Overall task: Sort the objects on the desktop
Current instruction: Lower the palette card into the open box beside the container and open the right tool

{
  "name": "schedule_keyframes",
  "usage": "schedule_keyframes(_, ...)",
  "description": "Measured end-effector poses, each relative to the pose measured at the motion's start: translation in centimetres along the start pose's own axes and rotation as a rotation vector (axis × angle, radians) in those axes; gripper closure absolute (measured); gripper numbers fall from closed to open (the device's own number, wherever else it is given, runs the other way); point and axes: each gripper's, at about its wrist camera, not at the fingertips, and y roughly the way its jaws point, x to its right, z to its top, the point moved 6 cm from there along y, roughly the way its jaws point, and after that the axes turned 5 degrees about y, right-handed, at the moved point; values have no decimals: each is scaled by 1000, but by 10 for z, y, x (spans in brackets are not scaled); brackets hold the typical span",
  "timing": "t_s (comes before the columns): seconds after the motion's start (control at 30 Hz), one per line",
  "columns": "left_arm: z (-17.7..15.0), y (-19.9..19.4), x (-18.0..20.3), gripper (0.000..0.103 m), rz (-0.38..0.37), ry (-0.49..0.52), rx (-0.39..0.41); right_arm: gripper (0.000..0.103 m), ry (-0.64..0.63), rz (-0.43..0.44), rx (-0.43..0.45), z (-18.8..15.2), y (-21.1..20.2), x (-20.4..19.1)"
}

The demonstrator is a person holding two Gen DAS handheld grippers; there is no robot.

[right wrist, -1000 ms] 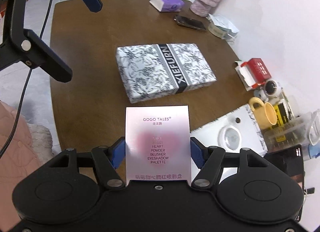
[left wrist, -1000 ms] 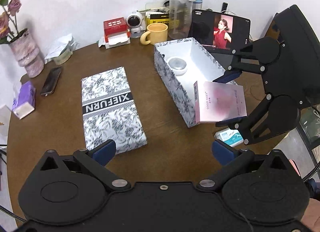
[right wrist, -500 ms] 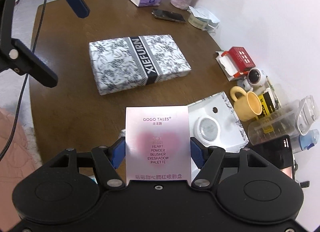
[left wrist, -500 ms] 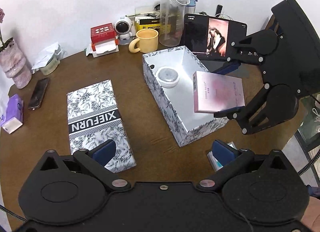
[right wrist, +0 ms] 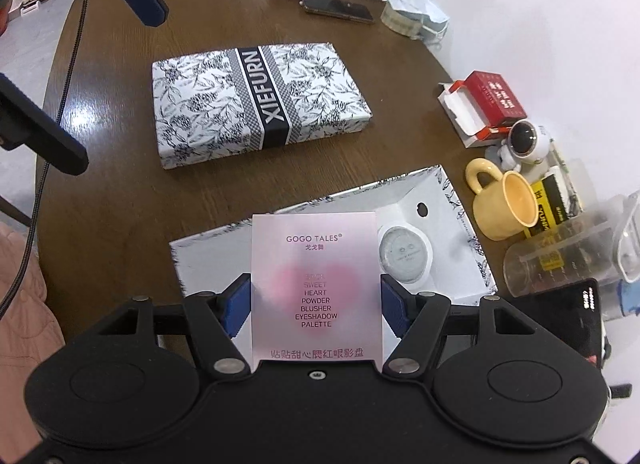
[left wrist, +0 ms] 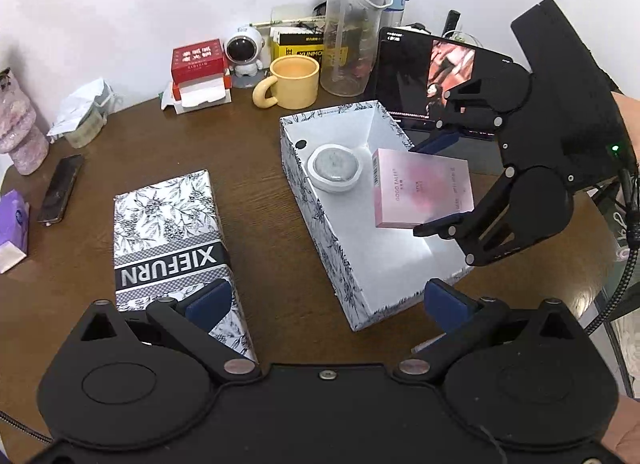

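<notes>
Right gripper (right wrist: 316, 300) clamped on GOGO TALES palette (right wrist: 316, 284) above open box (left wrist: 360, 276) centre-right, left gripper (left wrist: 326, 300) spread wide, empty, XIEFURN lid (left wrist: 172, 232) left, bare tabletop (left wrist: 272, 200) between.

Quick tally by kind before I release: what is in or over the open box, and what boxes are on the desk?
Open patterned box: 1
Patterned lid, XIEFURN: 1
Round white compact in the box: 1
Pink palette box, held over the box by the right gripper: 1
Total: 4

Left wrist view high behind its wide-apart jaws, facing the wall, right wrist view close behind its jaws, facing across the table, both sharing the open box (left wrist: 320, 224) (right wrist: 452, 200) ahead of the jaws
</notes>
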Motion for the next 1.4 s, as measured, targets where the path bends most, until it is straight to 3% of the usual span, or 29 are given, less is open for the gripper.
schedule_keyframes(0.47,11,49,-10,0,9,-43,-110,34,-59,116,-43,-4,59,28)
schedule_keyframes(1.4,18,79,-21,0,38,-117,-151,34,-247,212,-166,-16,162,30)
